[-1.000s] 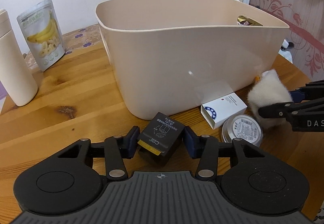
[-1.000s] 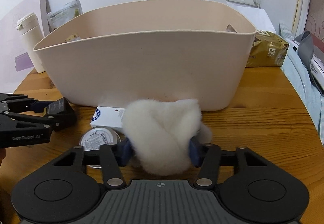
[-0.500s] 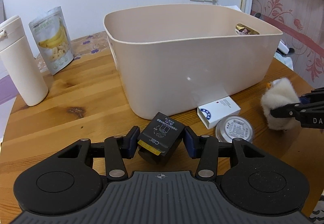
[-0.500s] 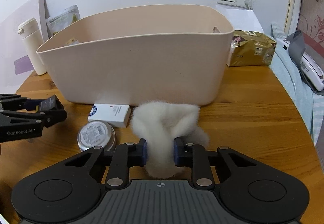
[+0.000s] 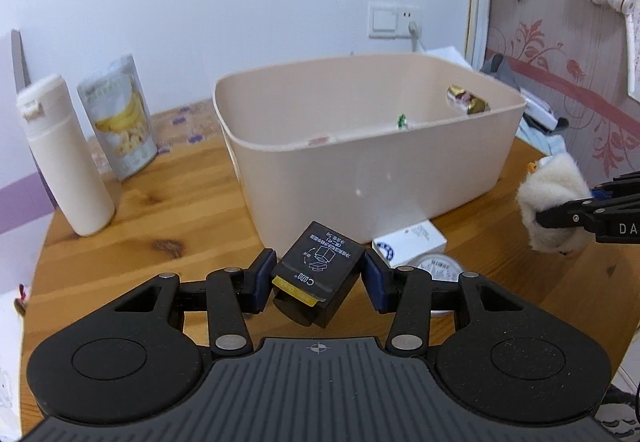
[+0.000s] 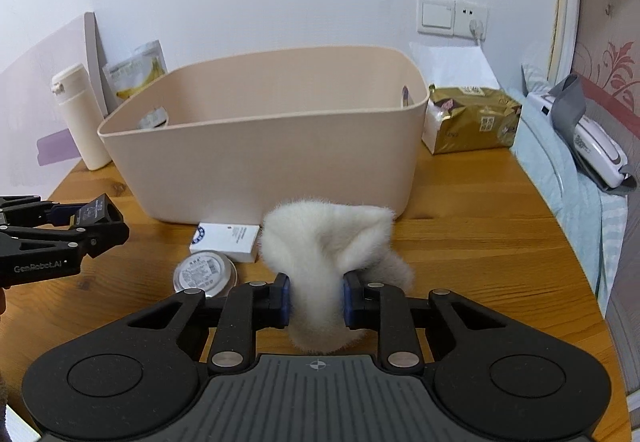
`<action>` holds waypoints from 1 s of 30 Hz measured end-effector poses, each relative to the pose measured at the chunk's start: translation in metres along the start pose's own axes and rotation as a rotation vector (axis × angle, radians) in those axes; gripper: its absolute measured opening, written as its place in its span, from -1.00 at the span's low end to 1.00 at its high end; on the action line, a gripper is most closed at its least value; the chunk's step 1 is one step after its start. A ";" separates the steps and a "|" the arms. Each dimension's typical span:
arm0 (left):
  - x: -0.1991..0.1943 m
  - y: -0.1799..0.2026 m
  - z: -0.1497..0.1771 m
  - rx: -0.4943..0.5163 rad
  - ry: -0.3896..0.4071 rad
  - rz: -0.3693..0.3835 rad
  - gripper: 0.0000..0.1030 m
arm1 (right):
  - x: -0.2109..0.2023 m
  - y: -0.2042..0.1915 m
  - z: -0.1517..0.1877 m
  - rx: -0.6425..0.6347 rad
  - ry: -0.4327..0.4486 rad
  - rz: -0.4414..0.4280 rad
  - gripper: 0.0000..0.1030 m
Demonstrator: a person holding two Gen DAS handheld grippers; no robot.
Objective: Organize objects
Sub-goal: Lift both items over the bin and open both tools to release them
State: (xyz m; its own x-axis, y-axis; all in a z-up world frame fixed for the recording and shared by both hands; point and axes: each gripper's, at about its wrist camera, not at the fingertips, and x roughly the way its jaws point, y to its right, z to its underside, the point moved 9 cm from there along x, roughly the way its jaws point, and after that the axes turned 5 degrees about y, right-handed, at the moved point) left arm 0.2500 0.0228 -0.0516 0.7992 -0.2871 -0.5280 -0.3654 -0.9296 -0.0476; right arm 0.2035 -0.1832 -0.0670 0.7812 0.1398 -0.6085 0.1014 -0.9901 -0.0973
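both tongs loaded, held up off the table in front of the bin

left gripper point(image 5: 318, 284) pinches a black box point(image 5: 316, 278), tilted, clear of the wooden table point(image 5: 160, 230). right gripper point(image 6: 316, 300) is squeezed tight on a white fluffy toy point(image 6: 324, 242), fur bulging above the pads. beige bin point(image 6: 264, 146) sits just behind both. white carton point(image 6: 226, 240) and round tin point(image 6: 204, 272) lie on the table beside the bin's front wall, between the grippers.
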 end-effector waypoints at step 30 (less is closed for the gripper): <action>0.003 0.026 -0.103 0.092 0.166 -0.001 -0.07 | -0.029 0.014 -0.102 0.026 0.245 -0.028 -0.55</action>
State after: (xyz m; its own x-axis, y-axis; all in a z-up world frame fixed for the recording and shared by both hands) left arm 0.2922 -0.0263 0.0333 0.8644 -0.3276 -0.3815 -0.4009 -0.9069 -0.1297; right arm 0.2449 -0.2023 0.0292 0.9048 0.1566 -0.3959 0.1117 -0.9846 -0.1342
